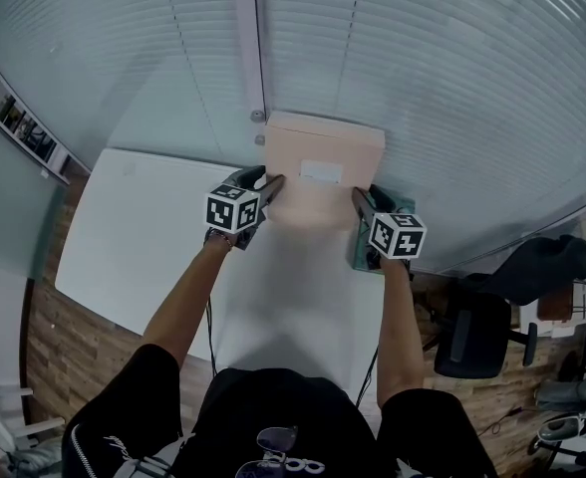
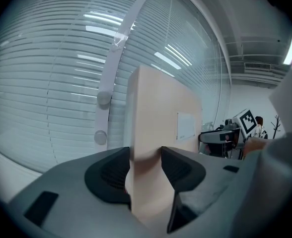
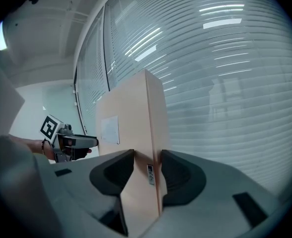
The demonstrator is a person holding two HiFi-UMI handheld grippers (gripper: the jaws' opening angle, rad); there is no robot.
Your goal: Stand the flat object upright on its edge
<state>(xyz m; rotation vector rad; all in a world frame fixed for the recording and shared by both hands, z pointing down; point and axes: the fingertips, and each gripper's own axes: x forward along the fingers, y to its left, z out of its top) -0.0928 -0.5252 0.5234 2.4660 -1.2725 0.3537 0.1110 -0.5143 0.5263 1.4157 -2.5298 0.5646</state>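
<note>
A flat tan cardboard box (image 1: pixel 321 169) with a white label stands tilted up over the white table (image 1: pixel 134 237), near the window blinds. My left gripper (image 1: pixel 270 189) is shut on the box's left edge, and my right gripper (image 1: pixel 361 201) is shut on its right edge. In the left gripper view the box (image 2: pixel 158 133) fills the gap between the dark pads (image 2: pixel 111 175), which press on both faces. The right gripper view shows the box's (image 3: pixel 131 133) edge clamped between that gripper's pads (image 3: pixel 178 175), with a small sticker on the edge. Its bottom edge is hidden.
Window blinds (image 1: pixel 423 58) run close behind the box. A green-grey object (image 1: pixel 357 252) lies under my right gripper at the table's right edge. A black office chair (image 1: pixel 482 327) stands on the wooden floor to the right.
</note>
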